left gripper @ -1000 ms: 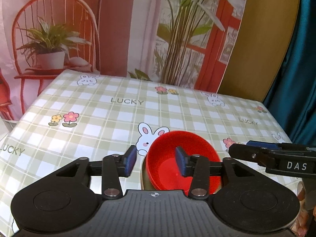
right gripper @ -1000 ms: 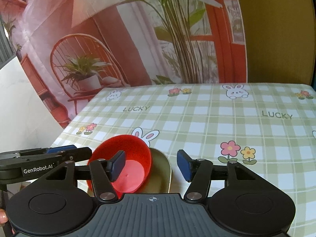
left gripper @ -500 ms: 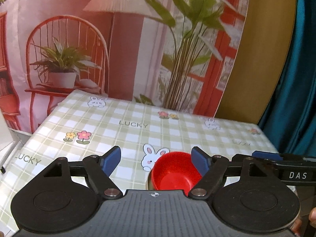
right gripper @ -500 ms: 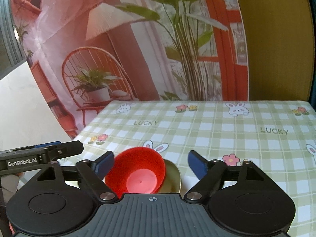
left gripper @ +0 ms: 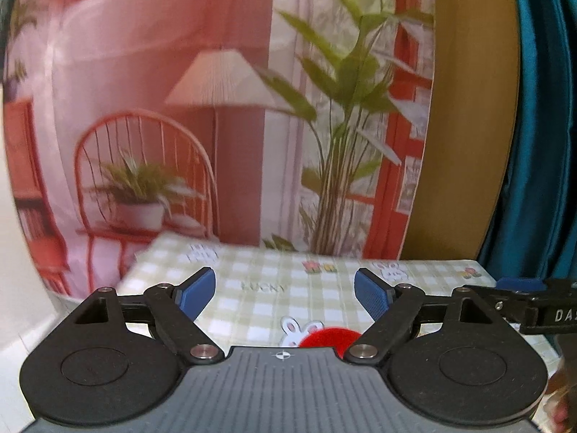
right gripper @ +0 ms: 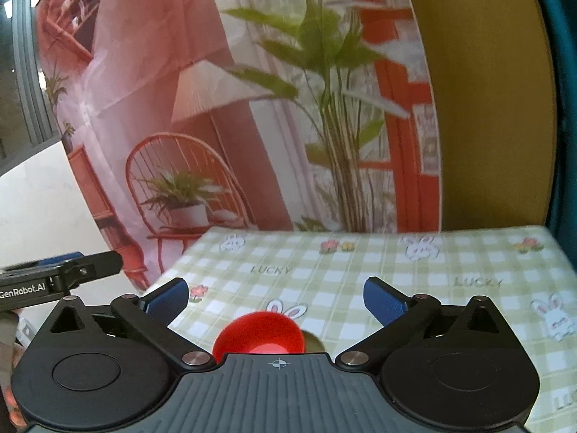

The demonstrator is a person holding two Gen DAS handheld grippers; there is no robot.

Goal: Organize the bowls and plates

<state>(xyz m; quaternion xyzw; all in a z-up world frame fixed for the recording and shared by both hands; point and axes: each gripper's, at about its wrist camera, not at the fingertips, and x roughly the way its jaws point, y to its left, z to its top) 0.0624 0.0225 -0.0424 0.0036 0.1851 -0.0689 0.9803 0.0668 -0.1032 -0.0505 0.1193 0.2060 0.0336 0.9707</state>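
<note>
Now the red bowl [right gripper: 259, 332] sits low in the frame, just ahead of the right gripper [right gripper: 276, 297]; both grippers gape wide, holding nothing.

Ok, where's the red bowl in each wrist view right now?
Left wrist: the red bowl shows only as a sliver at bottom centre, just above the gripper body.
Right wrist: the red bowl sits bottom centre, nested in an olive dish.
Shared landmark: the printed rabbit just behind the bowl.
</note>
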